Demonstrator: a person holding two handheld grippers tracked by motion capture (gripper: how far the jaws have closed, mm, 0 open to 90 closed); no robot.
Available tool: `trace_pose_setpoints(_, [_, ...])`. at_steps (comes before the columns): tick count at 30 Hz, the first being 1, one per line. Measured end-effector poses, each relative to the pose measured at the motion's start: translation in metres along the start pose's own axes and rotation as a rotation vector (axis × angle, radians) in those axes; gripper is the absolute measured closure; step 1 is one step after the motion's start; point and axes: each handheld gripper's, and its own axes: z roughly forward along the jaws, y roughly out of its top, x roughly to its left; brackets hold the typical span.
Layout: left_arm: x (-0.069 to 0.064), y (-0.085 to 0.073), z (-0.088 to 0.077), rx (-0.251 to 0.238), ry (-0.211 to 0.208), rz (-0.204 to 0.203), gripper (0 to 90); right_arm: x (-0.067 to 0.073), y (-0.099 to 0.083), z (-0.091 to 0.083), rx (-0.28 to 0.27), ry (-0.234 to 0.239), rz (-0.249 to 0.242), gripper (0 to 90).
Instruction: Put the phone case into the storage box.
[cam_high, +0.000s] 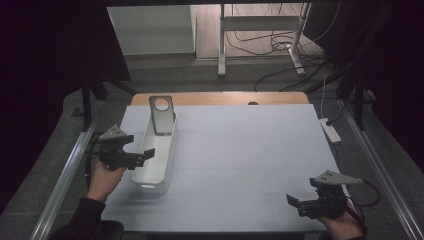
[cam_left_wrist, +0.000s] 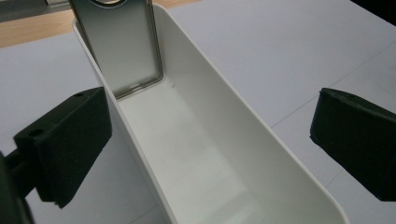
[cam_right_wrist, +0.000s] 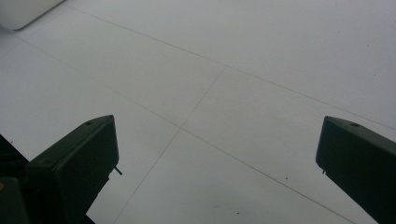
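Bench (cam_high: 240, 165) covered in a pale grey sheet carries one long white bin (cam_high: 156, 156), set lengthwise toward the far edge on the person's left side. Inside the bin, at its far end, a flat metallic plate with a round hole near its top (cam_high: 162, 114) stands tilted back against the end wall, its lower edge resting on the bin floor. That lean looks like the reason it stays upright: the narrow bin walls hem it in on both sides.

The left claw (cam_high: 145, 154) hangs at the bin's near-left rim, jaws spread wide. In the left gripper view the bin's left wall (cam_left_wrist: 140, 154) runs up between the two black pads, one pad outside the bin and the other over the bench beyond the right wall, so the whole width of the bin sits within the opening. Nothing is pinched. Held this way, the claw seems lined up either to steady the bin or to reach along it toward the plate (cam_left_wrist: 122, 44); which one I cannot tell.

The right claw (cam_high: 299, 202) sits low at the near-right corner of the bench, well apart from the bin, also spread open and holding nothing. Its own view shows bare sheet between the jaws, with a corner of the bin (cam_right_wrist: 23, 11) at the upper left. It appears parked out of the way.
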Motion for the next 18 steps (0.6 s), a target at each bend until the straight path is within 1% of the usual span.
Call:
trace_pose_setpoints(5, [-0.002,-0.005,-0.006,-0.004,-0.004,-0.003,0.0,0.000,0.000,0.000,0.001,0.000,-0.001,0.0])
trace_pose_setpoints(18, [-0.008,-0.018,-0.018,-0.016,0.004,-0.014,0.0,0.000,0.000,0.000,0.001,0.000,-0.003,0.0])
